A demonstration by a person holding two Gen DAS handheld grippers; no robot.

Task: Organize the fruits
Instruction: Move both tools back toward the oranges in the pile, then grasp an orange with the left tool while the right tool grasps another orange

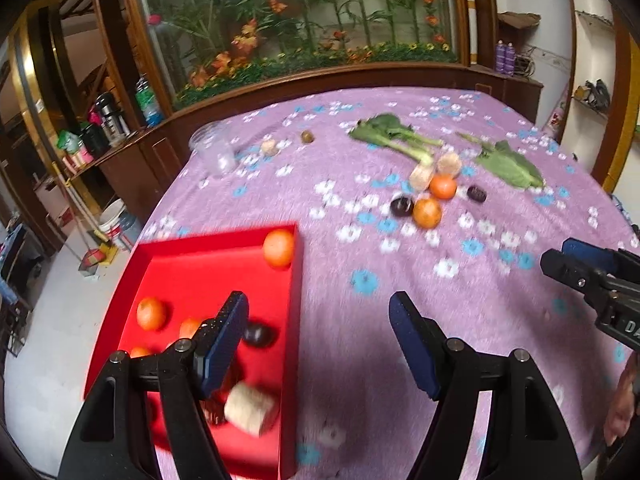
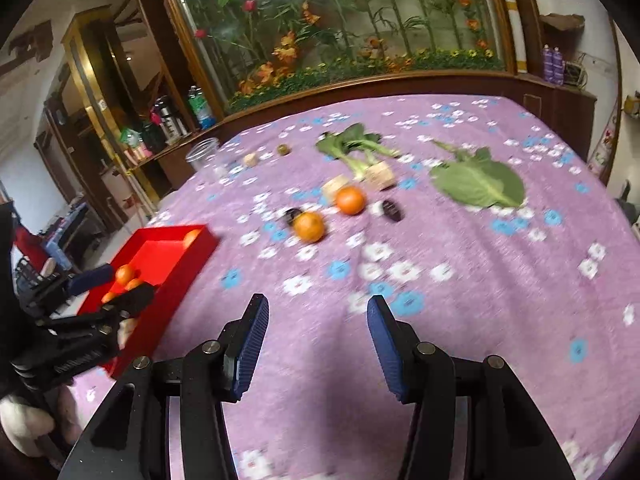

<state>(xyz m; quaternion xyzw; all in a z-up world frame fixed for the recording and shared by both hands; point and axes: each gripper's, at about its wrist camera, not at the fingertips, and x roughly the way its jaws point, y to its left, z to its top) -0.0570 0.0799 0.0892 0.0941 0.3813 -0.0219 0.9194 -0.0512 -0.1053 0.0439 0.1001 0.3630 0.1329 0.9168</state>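
Note:
The red tray lies at the lower left on the purple flowered cloth and holds several oranges, a dark plum and a beige wrapped fruit. My left gripper is open and empty, its left finger above the tray and its right finger above the cloth. Farther out lie two oranges, two dark plums and two beige wrapped fruits. My right gripper hangs open and empty over bare cloth, short of that cluster.
Two leafy greens lie behind the fruit cluster. A clear plastic cup, a small brown fruit and another beige piece sit near the far left edge. A wooden cabinet with a flower display backs the table.

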